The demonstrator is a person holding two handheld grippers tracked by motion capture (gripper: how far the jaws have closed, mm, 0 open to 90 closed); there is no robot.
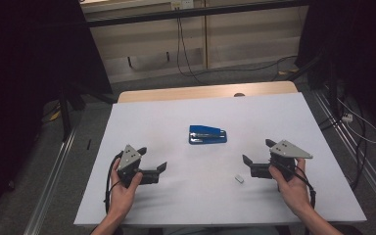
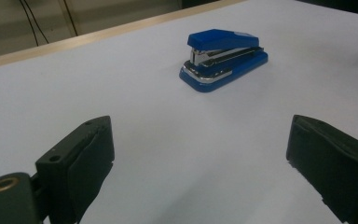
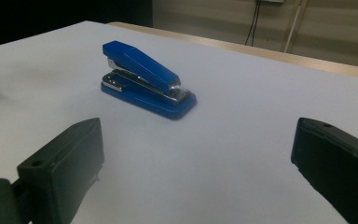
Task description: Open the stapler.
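The closed blue metal-and-plastic stapler (image 1: 207,134) is left lying flat mid-frame on the white surface (image 1: 176,112), flanked by left tongs (image 1: 152,165) and right tongs (image 1: 256,157), both held wide and empty for approach.

Blue stapler (image 1: 207,134), white table (image 1: 284,117)
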